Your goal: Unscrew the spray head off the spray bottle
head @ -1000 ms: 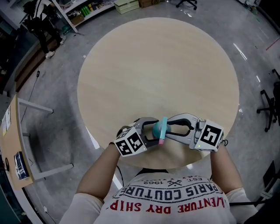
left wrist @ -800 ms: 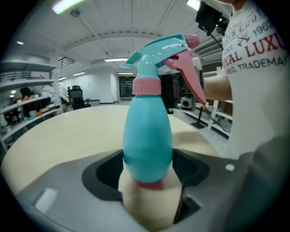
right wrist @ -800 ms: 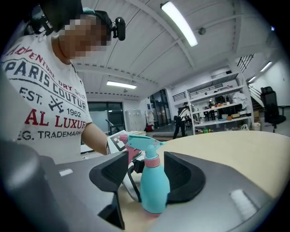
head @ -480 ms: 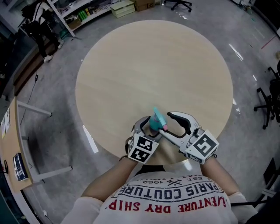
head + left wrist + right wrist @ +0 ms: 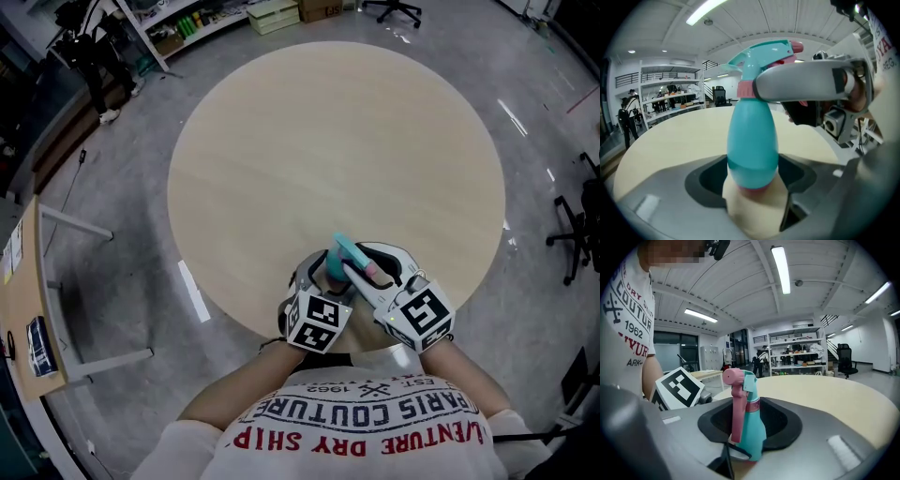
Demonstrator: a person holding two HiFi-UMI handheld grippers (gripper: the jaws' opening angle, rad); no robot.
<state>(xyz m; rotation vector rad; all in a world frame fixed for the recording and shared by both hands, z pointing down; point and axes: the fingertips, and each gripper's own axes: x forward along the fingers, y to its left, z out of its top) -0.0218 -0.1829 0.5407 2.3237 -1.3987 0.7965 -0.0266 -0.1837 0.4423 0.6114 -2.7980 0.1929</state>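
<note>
A teal spray bottle (image 5: 339,255) with a pink trigger is held over the near edge of the round table (image 5: 328,141). My left gripper (image 5: 321,272) is shut on the lower body of the bottle (image 5: 752,140), which stands between its jaws (image 5: 752,185). My right gripper (image 5: 367,269) has just been closing, and the spray head (image 5: 747,385) with its pink collar (image 5: 753,407) is between its jaws (image 5: 745,439). In the left gripper view a right finger (image 5: 806,86) lies across the collar below the spray head (image 5: 764,54).
Shelving (image 5: 178,28) with boxes stands beyond the table's far left. A desk edge (image 5: 23,309) lies at the left, and office chairs (image 5: 577,234) stand at the right. The person's arms and printed shirt (image 5: 366,422) fill the bottom of the head view.
The bottle has swung from lying across between the grippers to pointing away from me. The left gripper rolled, and the right gripper let go, shifted closer and closed again at the spray head.
</note>
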